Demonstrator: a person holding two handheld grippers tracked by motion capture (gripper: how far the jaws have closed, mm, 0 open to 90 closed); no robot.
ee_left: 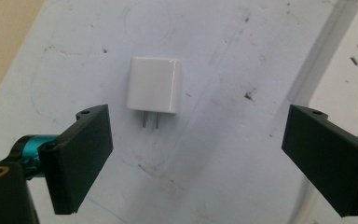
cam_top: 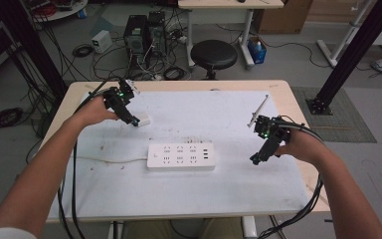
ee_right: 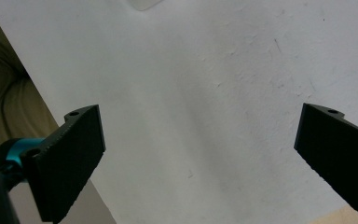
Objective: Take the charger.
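- The person's forearms are entering from the near edge of the high view, each hand carrying a gripper over the white mat (cam_top: 129,194) on the table (cam_top: 288,94).
- The left gripper (cam_top: 135,121) is hovering right at the white charger plug (cam_top: 143,120) in the far-left part of the mat; its jaws are standing wide apart and gripping nothing.
- In the left gripper view the charger plug (ee_left: 154,85) is lying flat just ahead of the jaws, centred between them, its two metal prongs pointing back toward the gripper, so its long axis is running along the line of approach rather than across it.
- The plug is looking like a small, glossy white cube with rounded edges, resting apart from the white power strip (cam_top: 181,156), which is sitting mid-mat, with its cord trailing off to the left.
- The right gripper (cam_top: 255,160) is hanging over bare mat at the right, well apart from the plug, jaws spread wide and empty.
- The left hand is clearly the nearer one, so the pickup is likely falling to it.
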